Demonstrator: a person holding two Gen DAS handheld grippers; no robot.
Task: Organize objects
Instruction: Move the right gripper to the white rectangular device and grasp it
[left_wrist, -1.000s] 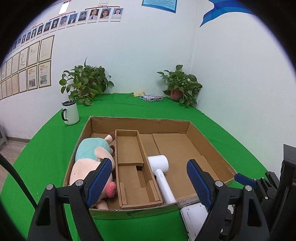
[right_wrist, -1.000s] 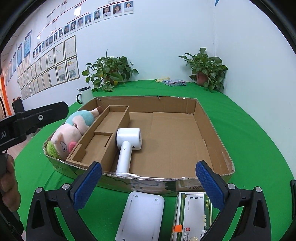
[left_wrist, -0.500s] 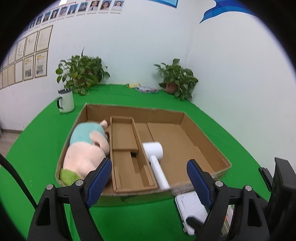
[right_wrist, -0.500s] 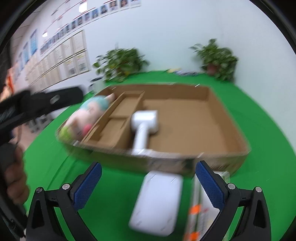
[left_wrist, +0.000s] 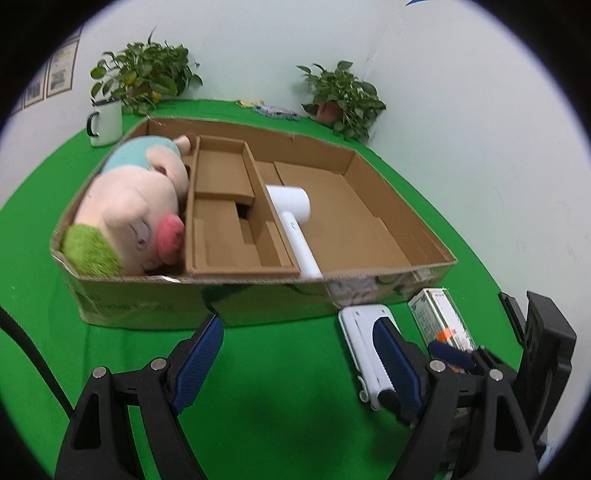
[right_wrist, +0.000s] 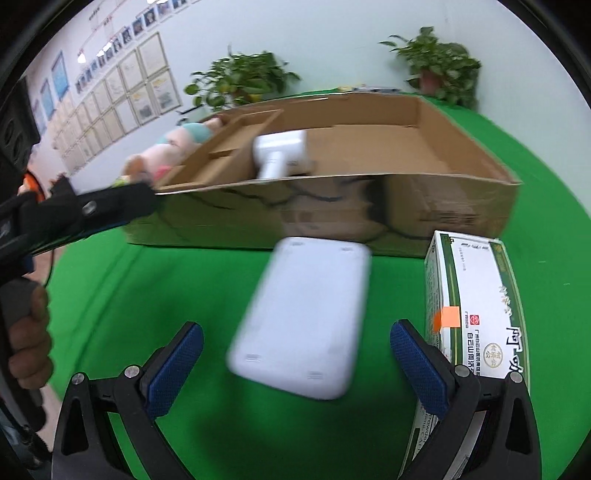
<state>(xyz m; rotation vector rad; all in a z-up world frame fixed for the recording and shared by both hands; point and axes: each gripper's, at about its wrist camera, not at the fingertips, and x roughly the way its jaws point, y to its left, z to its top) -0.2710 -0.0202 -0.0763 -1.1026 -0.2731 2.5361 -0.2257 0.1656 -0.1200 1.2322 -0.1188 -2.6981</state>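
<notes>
The right gripper (right_wrist: 295, 365) hangs spread over the flat white device (right_wrist: 303, 317), which lies on the green cloth (right_wrist: 177, 288) just in front of the cardboard tray (right_wrist: 443, 206) – nothing is pinched. The left gripper (left_wrist: 299, 362) is spread too, empty, over bare cloth. The green-and-white carton (right_wrist: 476, 306) sits just beside the device, near the right finger – that finger could catch the carton and shove it. The device is slick and wide; an off-centre squeeze may let it slip
</notes>
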